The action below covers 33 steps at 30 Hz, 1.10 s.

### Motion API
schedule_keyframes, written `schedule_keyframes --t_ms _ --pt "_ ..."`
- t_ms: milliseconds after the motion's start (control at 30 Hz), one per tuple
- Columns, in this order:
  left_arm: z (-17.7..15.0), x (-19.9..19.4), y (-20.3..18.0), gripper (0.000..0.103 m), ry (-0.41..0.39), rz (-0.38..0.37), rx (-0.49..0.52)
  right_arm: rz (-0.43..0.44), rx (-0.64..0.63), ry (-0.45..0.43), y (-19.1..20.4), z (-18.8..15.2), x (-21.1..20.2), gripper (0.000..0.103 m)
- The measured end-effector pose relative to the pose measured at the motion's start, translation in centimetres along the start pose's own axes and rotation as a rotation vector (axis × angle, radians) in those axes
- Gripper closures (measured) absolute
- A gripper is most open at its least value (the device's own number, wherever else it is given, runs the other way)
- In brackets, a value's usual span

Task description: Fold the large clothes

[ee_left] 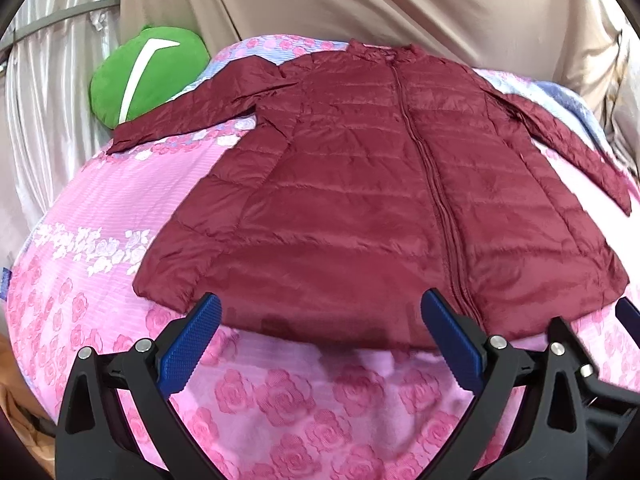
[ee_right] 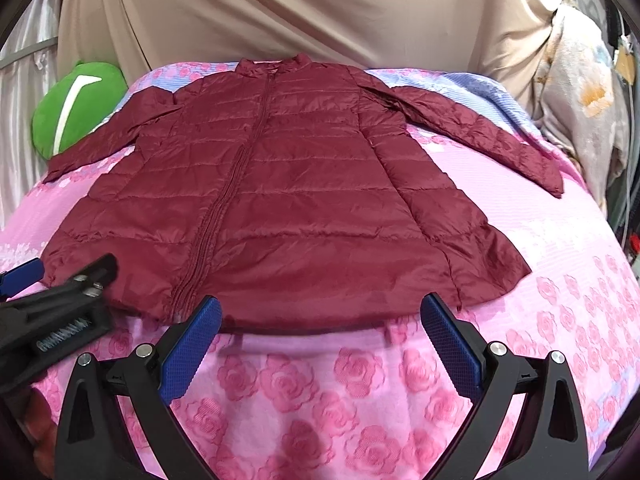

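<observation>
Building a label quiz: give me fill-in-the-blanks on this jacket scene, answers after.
1. The jacket lies flat, its zipper fully ____.
2. Both sleeves are spread ____ from the body.
3. The left tongs and right tongs are both ____, holding nothing.
4. The cushion beside one sleeve is ____.

Answers: closed; outward; open; green

There are 1 maroon quilted jacket [ee_right: 280,200] with 2 sleeves and 1 zip, 1 pink rose-patterned bedspread [ee_right: 320,392], 1 green cushion [ee_left: 148,72], 1 beige backdrop sheet [ee_right: 280,12], and 2 grippers, left gripper [ee_left: 320,320] and right gripper [ee_right: 320,320], each with 2 blue pads.
</observation>
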<state>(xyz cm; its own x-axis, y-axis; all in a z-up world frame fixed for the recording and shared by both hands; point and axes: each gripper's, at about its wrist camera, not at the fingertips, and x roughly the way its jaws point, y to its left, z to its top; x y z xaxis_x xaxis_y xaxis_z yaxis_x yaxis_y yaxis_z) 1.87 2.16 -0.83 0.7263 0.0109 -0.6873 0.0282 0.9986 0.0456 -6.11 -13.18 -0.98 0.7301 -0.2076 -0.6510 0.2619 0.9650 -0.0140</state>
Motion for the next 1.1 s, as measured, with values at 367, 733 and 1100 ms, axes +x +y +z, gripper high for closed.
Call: schedule_keyframes --t_ms 367,733,1100 --pt "5.6 2.3 7.6 0.005 -0.076 0.057 -0.147 -0.096 0.294 -0.024 -18.7 8.0 6.3 0.005" --pt "10.8 7.5 10.1 0.005 -0.033 0.033 -0.208 -0.173 0.734 0.044 -40.5 10.5 15.9 0.014" --pt "14.7 11.3 9.6 0.005 -0.019 0.025 -0.249 -0.078 0.780 -0.029 -41.0 18.6 21.7 0.092"
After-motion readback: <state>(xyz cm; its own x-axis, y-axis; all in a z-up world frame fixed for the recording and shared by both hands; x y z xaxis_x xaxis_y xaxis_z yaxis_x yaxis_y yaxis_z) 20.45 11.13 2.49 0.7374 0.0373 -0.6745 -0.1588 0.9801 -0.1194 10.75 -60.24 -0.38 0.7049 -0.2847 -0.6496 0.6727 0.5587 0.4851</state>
